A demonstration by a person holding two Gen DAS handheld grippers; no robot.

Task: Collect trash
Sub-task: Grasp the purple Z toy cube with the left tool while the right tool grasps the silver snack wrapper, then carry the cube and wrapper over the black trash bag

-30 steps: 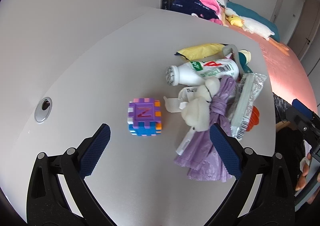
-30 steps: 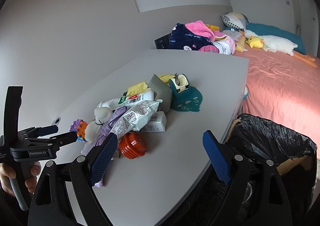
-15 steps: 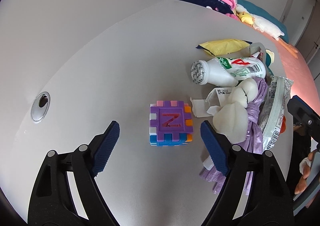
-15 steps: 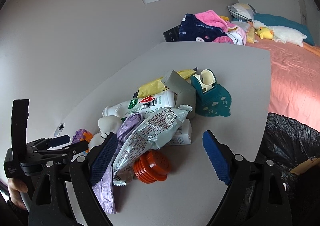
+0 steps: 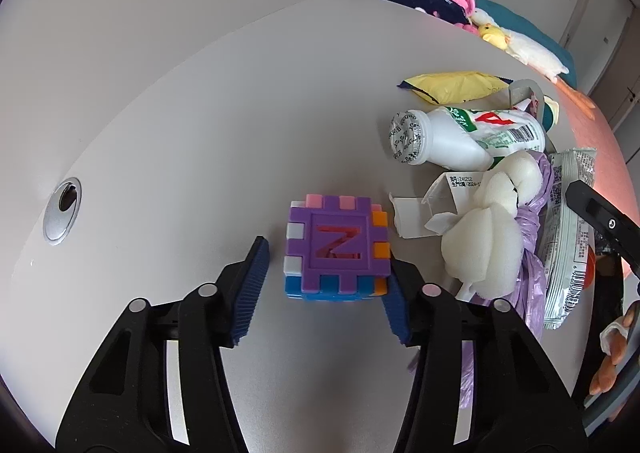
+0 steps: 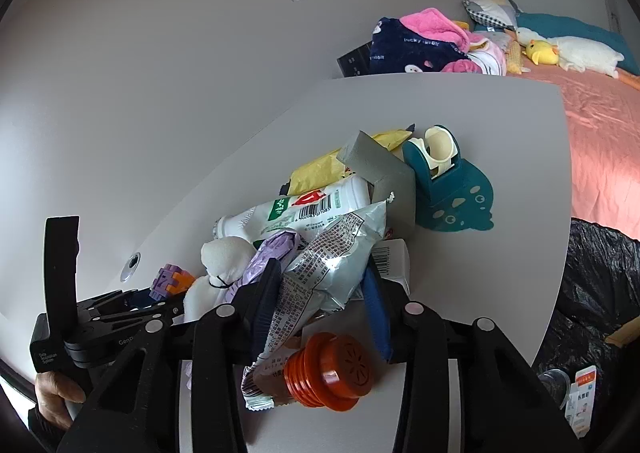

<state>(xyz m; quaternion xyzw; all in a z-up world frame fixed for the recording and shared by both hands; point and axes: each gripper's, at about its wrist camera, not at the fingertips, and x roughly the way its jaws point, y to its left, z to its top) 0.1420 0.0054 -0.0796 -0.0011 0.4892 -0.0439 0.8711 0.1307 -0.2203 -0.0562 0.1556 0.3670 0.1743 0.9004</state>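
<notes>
A pale grey table [image 5: 168, 101] carries a heap of trash, with a bin lined in a black bag [image 6: 596, 285] at its near edge. In the heap lie a white drink bottle [image 5: 460, 137], a yellow wrapper [image 5: 452, 87], a purple bag [image 5: 532, 221] and a silvery snack packet [image 6: 320, 273]. The right tongs [image 6: 318, 309] are closing with that packet between their blue pads; whether both pads press it I cannot tell. An orange cap [image 6: 328, 369] lies just below. The left tongs [image 5: 324, 289] are closing around a foam cube [image 5: 338, 247] (purple top, red Z); the right pad touches it, the left stands just clear.
</notes>
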